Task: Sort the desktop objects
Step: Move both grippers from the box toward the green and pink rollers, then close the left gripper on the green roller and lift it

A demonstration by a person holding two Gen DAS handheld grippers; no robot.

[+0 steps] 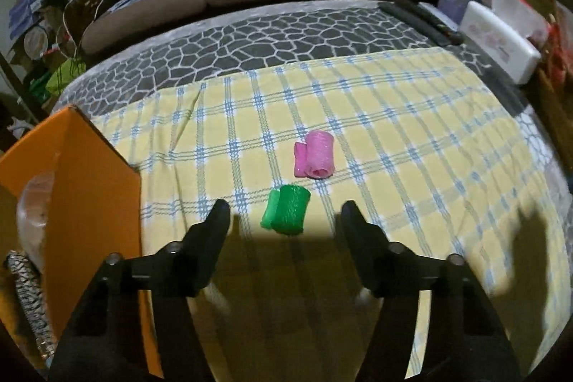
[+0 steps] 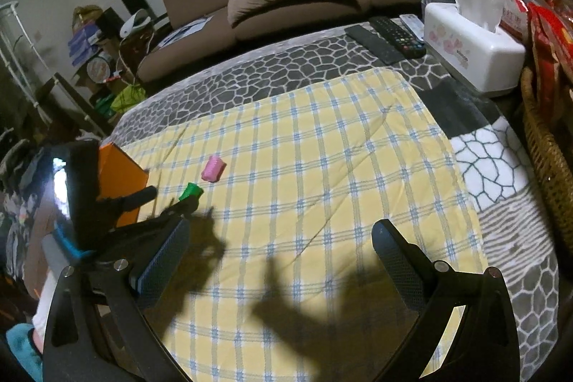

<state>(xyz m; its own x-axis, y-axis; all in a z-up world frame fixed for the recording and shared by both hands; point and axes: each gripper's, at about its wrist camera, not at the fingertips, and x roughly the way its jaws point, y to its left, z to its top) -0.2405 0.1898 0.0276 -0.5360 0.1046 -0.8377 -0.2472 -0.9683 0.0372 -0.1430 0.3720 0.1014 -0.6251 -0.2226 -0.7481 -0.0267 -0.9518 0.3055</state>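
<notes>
A green roll lies on the yellow checked cloth, with a pink roll just beyond it. My left gripper hangs over the cloth, one finger on each side of the green roll, and gaps show between both pads and the roll. In the right wrist view the same left gripper reaches in from the left beside the green roll and the pink roll. My right gripper is open over bare cloth with nothing between its fingers.
An orange box stands at the cloth's left edge, with a clear round item and a patterned item inside. At the far right sit remotes, a white tissue box and a wicker basket. A brown sofa is behind the table.
</notes>
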